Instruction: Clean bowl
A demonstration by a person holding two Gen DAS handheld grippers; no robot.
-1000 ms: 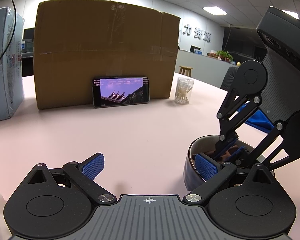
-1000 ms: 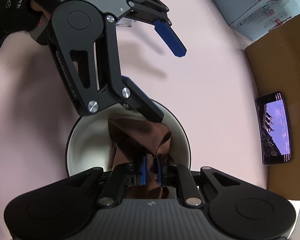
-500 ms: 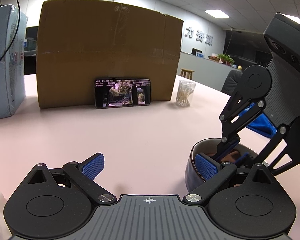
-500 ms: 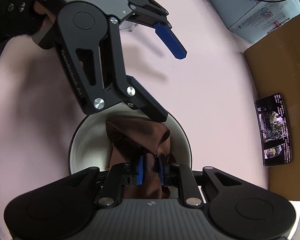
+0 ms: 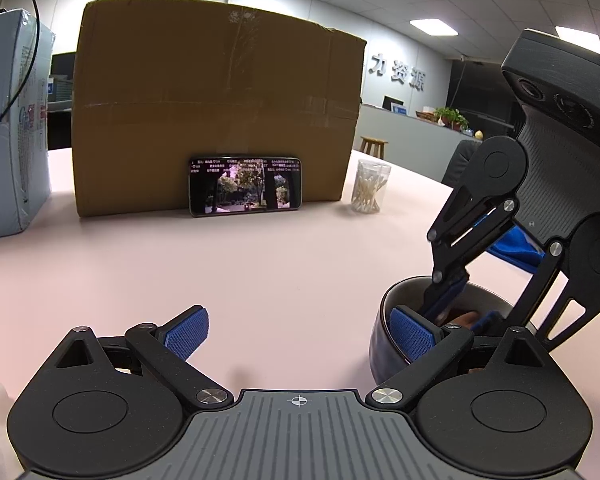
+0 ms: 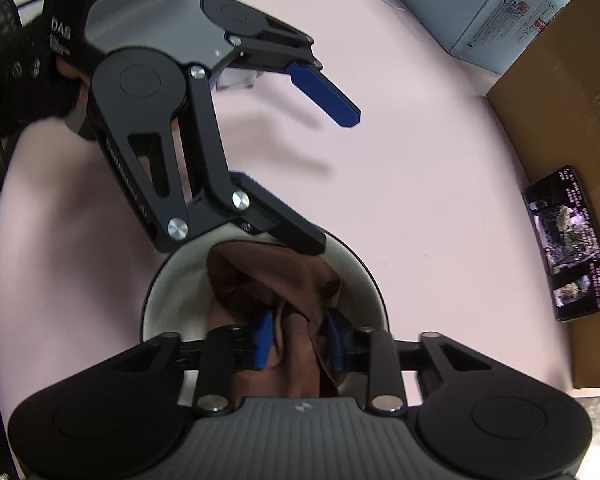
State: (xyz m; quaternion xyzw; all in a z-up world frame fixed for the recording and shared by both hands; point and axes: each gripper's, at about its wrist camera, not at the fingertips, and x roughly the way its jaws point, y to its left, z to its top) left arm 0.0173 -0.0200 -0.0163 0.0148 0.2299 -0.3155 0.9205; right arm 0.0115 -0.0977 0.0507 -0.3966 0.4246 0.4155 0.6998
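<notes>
Right wrist view looks straight down into the bowl [image 6: 160, 300], which sits directly ahead of and below the right gripper [image 6: 300, 340]. Its jaws stand partly spread, with the brown cloth [image 6: 276, 280] bunched between the two blue pads; whether the pads press the cloth at all I cannot tell, so it may be loose. The cloth lies against the bowl's pale inner wall, presumably so it can be rubbed round the inside.

The left gripper [image 6: 332, 168] has its jaws spread wide. One finger [image 6: 284, 228] reaches over the bowl's far rim, with its pad inside the bowl as the left wrist view shows; the other finger [image 6: 324, 92] hangs over bare table. Likely that finger braces the bowl so it cannot slide while being wiped.

The table [image 5: 260, 264] is smooth and pale pink. Far beyond the left jaws stands a cardboard box [image 5: 216, 108] with a lit phone [image 5: 245, 185] leaning on it, a jar of cotton swabs [image 5: 367, 186] beside it, and an office room behind.
</notes>
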